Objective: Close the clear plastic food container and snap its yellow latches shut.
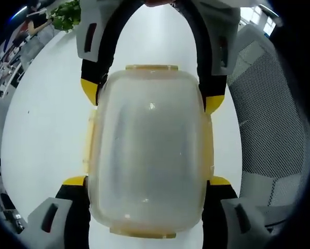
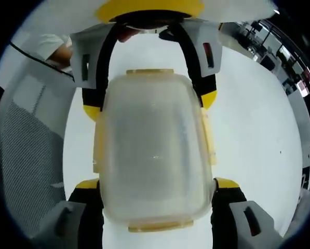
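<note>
Both grippers are facing each other across the clear container, which is sitting mid-frame on the white table. Left gripper is bracketing its lower end with jaws spread; right gripper is doing the same, its yellow tips just beside the walls. I judge the yellow latches are awaiting pressing: keeping one end steadied while pushing each flap squarely inward.
</note>
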{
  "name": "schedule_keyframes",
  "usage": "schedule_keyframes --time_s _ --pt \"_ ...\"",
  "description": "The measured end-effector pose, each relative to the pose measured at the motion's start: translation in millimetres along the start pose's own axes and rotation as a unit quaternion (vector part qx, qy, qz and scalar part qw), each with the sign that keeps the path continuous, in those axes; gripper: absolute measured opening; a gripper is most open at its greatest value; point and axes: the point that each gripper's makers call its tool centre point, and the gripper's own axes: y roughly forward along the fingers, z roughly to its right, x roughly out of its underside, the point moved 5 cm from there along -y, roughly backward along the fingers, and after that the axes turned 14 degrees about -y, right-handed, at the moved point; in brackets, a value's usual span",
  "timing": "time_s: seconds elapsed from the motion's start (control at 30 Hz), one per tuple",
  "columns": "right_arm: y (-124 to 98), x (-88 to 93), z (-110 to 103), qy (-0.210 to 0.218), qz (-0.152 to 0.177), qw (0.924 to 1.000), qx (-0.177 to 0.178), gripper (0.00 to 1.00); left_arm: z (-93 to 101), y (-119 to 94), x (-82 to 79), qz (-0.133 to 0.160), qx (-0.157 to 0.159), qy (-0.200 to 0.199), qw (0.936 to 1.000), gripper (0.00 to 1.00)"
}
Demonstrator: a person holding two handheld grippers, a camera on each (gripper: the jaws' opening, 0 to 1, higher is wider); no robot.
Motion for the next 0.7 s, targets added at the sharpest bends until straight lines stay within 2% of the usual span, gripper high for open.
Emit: schedule_keyframes --time_s 0.2,0.7 --pt "1.4 0.2 0.0 -0.001 0.001 1.0000 0.000 0.87 -0.1 0.9 0.2 0.000 0.002 -0.001 1.0000 0.91" --pt "2.8 4.2 16.2 0.000 0.000 1.0000 0.003 0.87 -16.2 2.8 -5.0 0.005 0.002 -0.006 1.0000 0.91"
